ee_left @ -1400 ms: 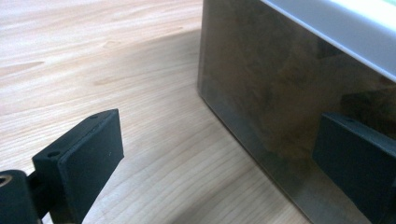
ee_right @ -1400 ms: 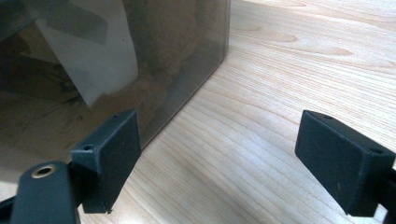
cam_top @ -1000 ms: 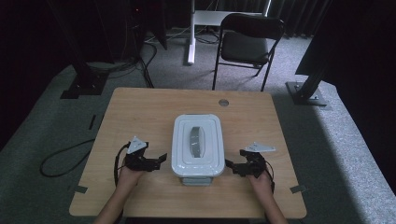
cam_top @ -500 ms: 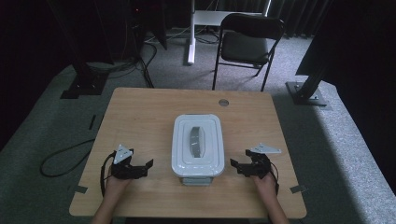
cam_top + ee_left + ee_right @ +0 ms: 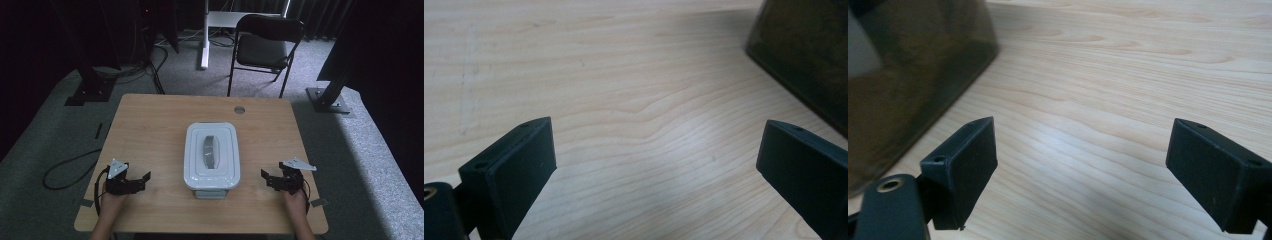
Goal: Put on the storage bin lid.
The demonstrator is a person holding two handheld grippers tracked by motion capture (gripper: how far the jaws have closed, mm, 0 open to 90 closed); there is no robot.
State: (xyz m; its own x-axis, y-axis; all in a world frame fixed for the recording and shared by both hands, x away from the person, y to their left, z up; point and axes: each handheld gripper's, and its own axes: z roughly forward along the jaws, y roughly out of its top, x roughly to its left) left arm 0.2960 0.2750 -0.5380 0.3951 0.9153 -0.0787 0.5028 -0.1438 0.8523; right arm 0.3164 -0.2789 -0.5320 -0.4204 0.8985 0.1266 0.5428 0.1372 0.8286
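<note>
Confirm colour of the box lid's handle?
Grey handle on a white lid; clearest in the high view.

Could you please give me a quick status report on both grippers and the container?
Left gripper open, empty, left of the container. Right gripper open, empty, on its right. Container lidded, mid-table, untouched. Nothing in the way.

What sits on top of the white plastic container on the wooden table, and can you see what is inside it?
A white lid with a grey handle covers the white plastic container completely. The lid hides the inside, so its contents cannot be seen.
</note>
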